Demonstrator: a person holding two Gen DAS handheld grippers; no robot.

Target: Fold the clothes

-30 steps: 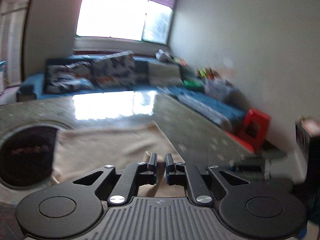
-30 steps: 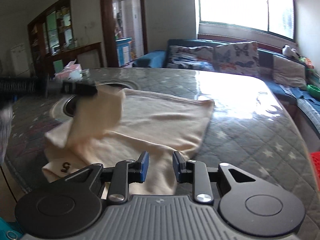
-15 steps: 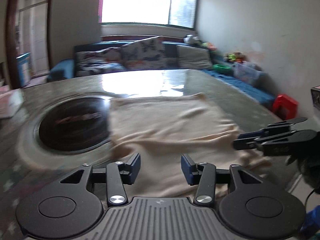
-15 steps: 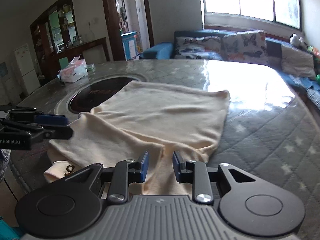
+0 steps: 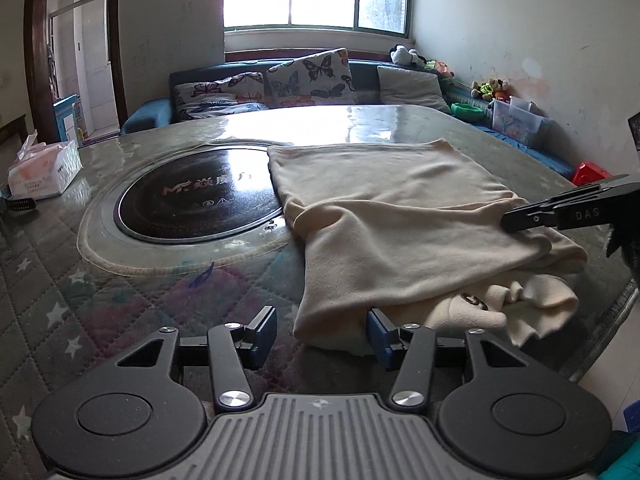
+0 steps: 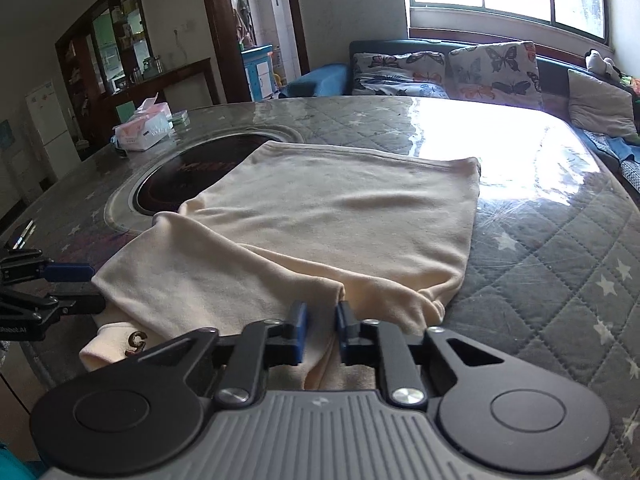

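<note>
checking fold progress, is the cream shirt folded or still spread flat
Partly folded: the cream shirt has one side flap laid over its body, with a bunched near edge at the right gripper.

**What the views hide**

The garment point(image 6: 320, 220) folds over itself, so its lower layers are covered; a dark mark near its hem point(image 5: 472, 300) is half tucked under a fold and cannot be read for sure. In the right wrist view the cloth runs down behind the right gripper point(image 6: 321, 330), and whether the fingers pinch it there cannot be told (the gap is narrow). The cooktop point(image 6: 192, 176) is partly under the cloth, its lettering blurred. The left gripper point(image 6: 64, 288) is cut off by the left edge. In the left wrist view the right gripper's body leaves the frame.
</note>
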